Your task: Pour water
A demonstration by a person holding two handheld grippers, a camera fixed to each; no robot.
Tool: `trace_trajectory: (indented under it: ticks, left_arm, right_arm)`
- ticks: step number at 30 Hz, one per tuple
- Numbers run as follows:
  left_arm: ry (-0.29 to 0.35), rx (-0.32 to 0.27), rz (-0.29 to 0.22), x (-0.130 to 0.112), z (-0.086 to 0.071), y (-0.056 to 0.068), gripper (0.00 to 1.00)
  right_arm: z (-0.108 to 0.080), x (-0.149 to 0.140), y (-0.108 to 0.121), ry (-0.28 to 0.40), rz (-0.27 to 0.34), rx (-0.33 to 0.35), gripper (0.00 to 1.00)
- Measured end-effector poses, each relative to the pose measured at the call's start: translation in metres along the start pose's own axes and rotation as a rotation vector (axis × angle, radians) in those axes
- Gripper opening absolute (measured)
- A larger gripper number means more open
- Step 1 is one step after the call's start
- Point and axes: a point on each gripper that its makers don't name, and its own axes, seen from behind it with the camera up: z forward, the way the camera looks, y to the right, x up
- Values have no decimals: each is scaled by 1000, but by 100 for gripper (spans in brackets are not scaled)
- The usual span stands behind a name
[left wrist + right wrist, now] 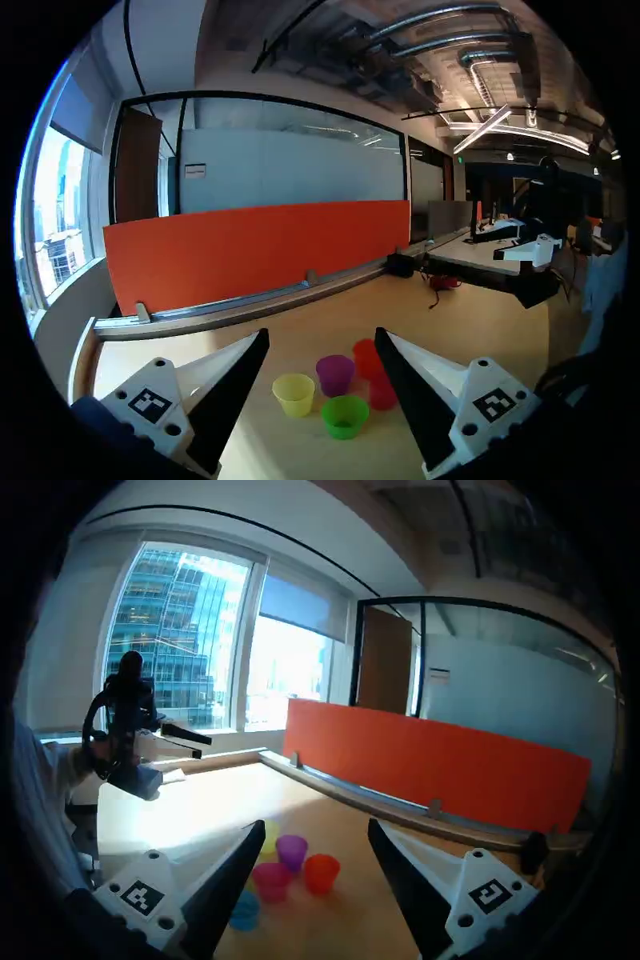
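Cups [334, 374] before left gripper [320, 331] (fingers [232, 384] spread)

Smooth plastic cups [334, 374] on a matt, pale wood desk [480, 320]

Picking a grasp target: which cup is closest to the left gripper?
The green cup: frontmost of the cluster, ahead of the yellow cup and purple cup.

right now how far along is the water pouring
Nothing looks done yet. In hand: nothing, the left gripper and right gripper are both open and empty. The purple cup, green cup and yellow cup stand upright on the desk, so grasping and pouring are left.
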Motion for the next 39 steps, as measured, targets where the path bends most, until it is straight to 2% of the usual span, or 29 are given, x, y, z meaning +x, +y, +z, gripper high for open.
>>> trace_trajectory:
  ticks: [20, 27, 39]
  left_arm:
    - [-127, -70, 33, -78, 21, 18, 98]
    - [-178, -91, 24, -106, 27, 25, 98]
    - [-298, -122, 49, -156, 36, 36, 98]
  right_arm:
    - [11, -65, -38, -125, -25, 115, 99]
    - [15, -89, -47, -165, -26, 147, 99]
    - [25, -128, -64, -226, -34, 197, 99]
